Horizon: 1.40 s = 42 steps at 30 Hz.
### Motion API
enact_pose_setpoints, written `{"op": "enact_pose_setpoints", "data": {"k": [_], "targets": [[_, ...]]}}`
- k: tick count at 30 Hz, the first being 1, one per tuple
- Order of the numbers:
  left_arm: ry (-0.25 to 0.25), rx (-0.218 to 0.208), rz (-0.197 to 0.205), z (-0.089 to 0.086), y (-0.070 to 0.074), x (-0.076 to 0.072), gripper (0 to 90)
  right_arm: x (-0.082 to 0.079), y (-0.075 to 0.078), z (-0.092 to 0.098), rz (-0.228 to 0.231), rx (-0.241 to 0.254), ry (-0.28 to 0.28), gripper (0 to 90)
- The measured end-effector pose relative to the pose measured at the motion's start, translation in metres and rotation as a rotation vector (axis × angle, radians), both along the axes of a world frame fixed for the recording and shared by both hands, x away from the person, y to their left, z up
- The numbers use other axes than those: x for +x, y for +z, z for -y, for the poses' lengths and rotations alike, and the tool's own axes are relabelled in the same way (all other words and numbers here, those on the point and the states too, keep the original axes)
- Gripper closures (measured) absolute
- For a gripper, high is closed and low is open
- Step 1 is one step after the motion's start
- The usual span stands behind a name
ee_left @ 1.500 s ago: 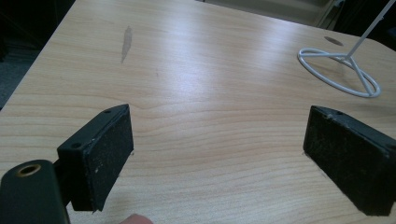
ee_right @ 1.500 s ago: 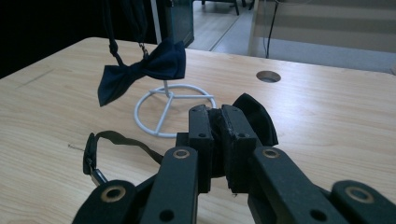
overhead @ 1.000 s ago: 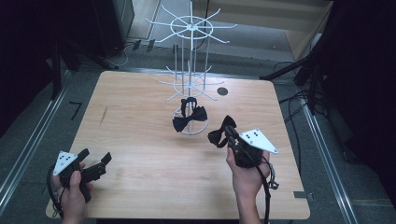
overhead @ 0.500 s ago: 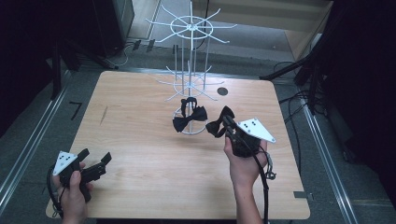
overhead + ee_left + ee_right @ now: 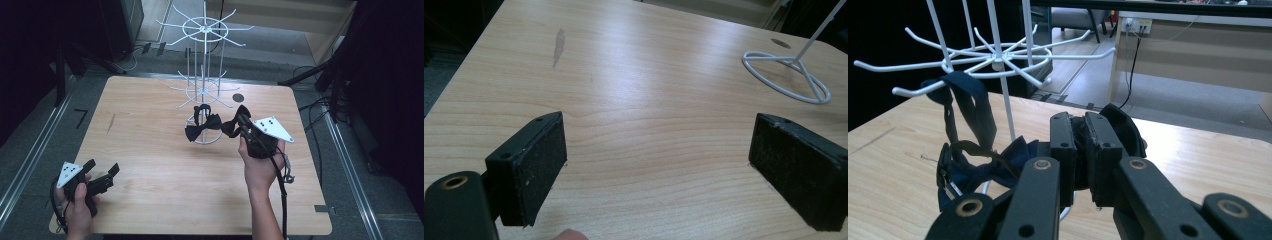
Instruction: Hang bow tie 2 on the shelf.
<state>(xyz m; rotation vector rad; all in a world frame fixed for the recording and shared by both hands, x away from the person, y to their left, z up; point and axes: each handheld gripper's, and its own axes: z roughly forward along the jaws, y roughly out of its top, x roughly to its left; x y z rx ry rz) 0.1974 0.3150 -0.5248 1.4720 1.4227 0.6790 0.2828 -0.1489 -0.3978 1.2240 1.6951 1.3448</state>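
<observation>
Two bow ties: one (image 5: 202, 126) hangs on the rack (image 5: 204, 95); right gripper (image 5: 243, 124), clamped on the second (image 5: 232, 126), has carried it nearer, probably for hanging; left gripper (image 5: 107, 175) idle, jaws apart

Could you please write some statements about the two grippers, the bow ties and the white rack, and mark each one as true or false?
1. The right gripper is shut on a dark bow tie. True.
2. The fingers of the left gripper are closed on a bow tie. False: they stand wide apart over bare table, with nothing between them.
3. A second bow tie hangs by its strap from a lower arm of the white wire rack. True.
4. The rack lies on its side on the table. False: it stands upright on its ring base.
5. The right gripper is near the rack. True.
</observation>
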Motion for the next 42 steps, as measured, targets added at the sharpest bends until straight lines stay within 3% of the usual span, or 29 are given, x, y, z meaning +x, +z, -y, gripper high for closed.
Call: {"op": "enact_pose_setpoints", "data": {"k": [42], "targets": [[-0.002,-0.009,-0.001,0.0,0.0,0.0,9.3,0.025,0.032,-0.022,0.032,-0.012,0.006,84.9]]}}
